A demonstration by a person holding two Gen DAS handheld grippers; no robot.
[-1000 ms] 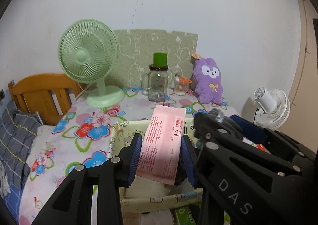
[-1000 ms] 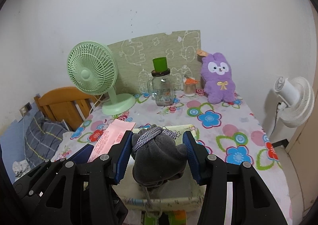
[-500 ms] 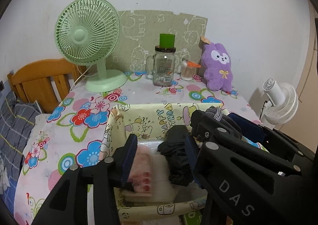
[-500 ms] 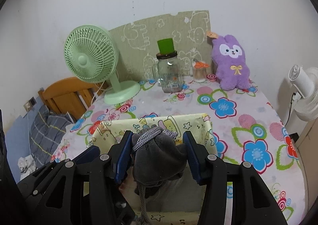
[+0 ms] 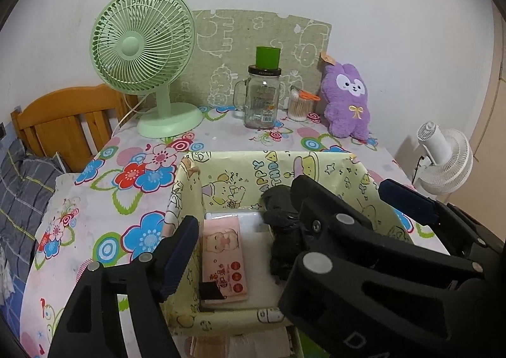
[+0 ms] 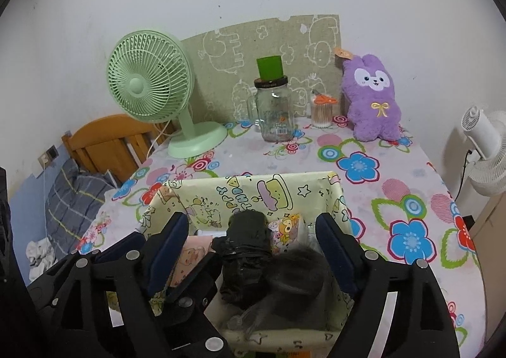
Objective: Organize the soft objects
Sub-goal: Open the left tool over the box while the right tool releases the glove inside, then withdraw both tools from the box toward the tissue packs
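A yellow cartoon-print fabric box (image 5: pixel 253 168) (image 6: pixel 253 188) stands on the flowered table. In it lie a pink wipes pack (image 5: pixel 225 258) at the left and a black bundle (image 5: pixel 281 225) (image 6: pixel 249 237) in the middle. A blurred grey knit hat (image 6: pixel 297 275) lies in the box's right front. My left gripper (image 5: pixel 243 241) is open and empty over the box, astride the pack. My right gripper (image 6: pixel 253 250) is open and empty above the hat and the bundle. A purple plush rabbit (image 5: pixel 348 101) (image 6: pixel 374 98) sits at the back right of the table.
A green desk fan (image 5: pixel 144 54) stands at the back left, with a glass jar (image 5: pixel 262 98) with a green cup on top and a cotton swab jar (image 5: pixel 299 105) by the wall. A wooden bed frame (image 5: pixel 63 117) is left. A white fan (image 5: pixel 442 158) stands beside the table on the right.
My left gripper lowered the pink pack into the box and let go of it. My right gripper lowered the grey hat into the box and opened; the hat now lies below it.
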